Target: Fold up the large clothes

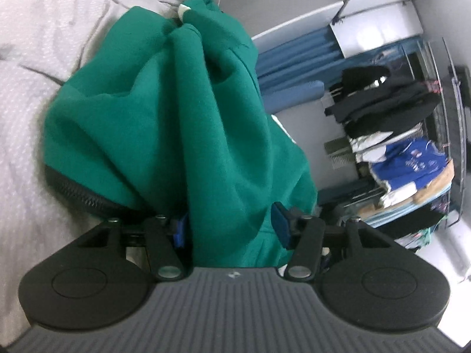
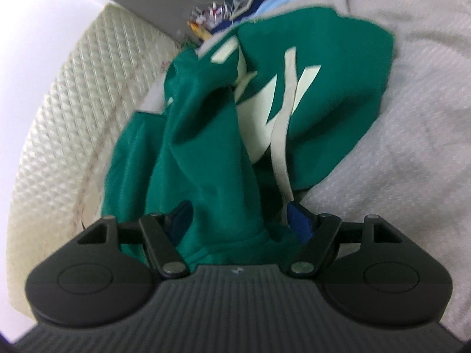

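The left gripper [image 1: 231,229] is showing a matte black body with a grey ribbed plate across its middle, carrying a tiny pale mark near the top edge. Two round black housings are flanking the plate, each bearing a faint raised oval. Black link arms with silver pivot pins are running forward to blue pads [image 1: 180,231] on the jaws. The right gripper [image 2: 240,223] is showing the same build: ribbed grey plate, black housings, pinned links, blue pads [image 2: 298,225].
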Tool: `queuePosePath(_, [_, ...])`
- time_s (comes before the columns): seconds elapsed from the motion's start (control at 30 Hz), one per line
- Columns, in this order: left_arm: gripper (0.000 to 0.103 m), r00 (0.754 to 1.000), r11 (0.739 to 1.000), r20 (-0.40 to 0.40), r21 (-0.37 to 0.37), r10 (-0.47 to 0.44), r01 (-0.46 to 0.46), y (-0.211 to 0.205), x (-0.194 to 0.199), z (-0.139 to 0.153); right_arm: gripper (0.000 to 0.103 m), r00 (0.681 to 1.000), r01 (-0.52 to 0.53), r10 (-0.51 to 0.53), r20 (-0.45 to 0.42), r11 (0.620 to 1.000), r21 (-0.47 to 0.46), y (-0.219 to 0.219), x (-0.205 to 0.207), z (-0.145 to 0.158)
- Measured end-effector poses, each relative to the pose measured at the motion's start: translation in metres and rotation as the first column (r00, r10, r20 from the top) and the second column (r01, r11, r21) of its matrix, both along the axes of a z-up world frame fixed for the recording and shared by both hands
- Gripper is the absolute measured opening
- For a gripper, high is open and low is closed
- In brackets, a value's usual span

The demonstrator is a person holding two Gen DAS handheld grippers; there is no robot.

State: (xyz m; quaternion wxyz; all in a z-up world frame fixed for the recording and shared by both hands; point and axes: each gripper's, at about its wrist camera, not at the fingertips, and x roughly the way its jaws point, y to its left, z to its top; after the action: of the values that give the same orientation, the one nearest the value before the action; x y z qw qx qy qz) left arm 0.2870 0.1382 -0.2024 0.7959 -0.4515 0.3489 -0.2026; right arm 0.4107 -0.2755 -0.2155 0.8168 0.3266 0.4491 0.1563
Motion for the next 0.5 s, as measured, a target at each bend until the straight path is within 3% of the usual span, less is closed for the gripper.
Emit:
queuePosePath(0.03, [0.047,1.0,1.0,0.006,0.008,-0.009,0.009,-0.002,0.004,0.0,0.073,1.0,-0.012,0.013,-0.012,1.0,0.008,0.004,0.003,-0.003])
queuePosePath(0.1, [0.025,0.999,0.999,0.029,0.047,-0.025,0.023,-0.006,0.006,0.003,0.071,0.999,-0.038,0.038,-0.008,0.998,0.042,0.009,0.007,-0.005])
queuePosePath(0.13, [0.021,0.999,0.998,0.044,0.052,-0.029,0.026,-0.008,0.006,0.006,0.065,0.998,-0.06,0.059,0.014,0.997,0.052,0.012,0.006,-0.002])
queuePosePath(0.2, [0.017,0.995,0.999,0.092,0.042,-0.024,0.02,-0.006,0.002,0.012,0.055,0.993,-0.1,0.096,0.07,0.994,0.051,0.016,0.002,0.007])
queuePosePath(0.23, [0.016,0.993,0.999,0.117,0.036,-0.021,0.017,-0.004,-0.001,0.016,0.041,0.989,-0.113,0.106,0.099,0.991,0.069,0.016,-0.001,0.011])
queuePosePath(0.3, [0.014,0.985,1.0,0.174,0.006,-0.013,0.012,0.001,-0.007,0.022,0.031,0.982,-0.13,0.108,0.153,0.981,0.142,0.012,-0.009,0.018])
queuePosePath(0.33, [0.014,0.978,1.0,0.207,-0.011,-0.007,0.01,0.005,-0.012,0.026,0.021,0.978,-0.138,0.108,0.181,0.977,0.161,0.009,-0.013,0.022])
queuePosePath(0.43, [0.013,0.959,0.997,0.282,-0.07,0.008,0.012,0.016,-0.024,0.034,0.016,0.959,-0.143,0.09,0.269,0.973,0.183,0.001,-0.025,0.034])
queuePosePath(0.5, [0.012,0.942,0.994,0.335,-0.108,0.016,0.021,0.021,-0.032,0.039,0.015,0.944,-0.147,0.061,0.325,0.958,0.248,-0.008,-0.031,0.042])
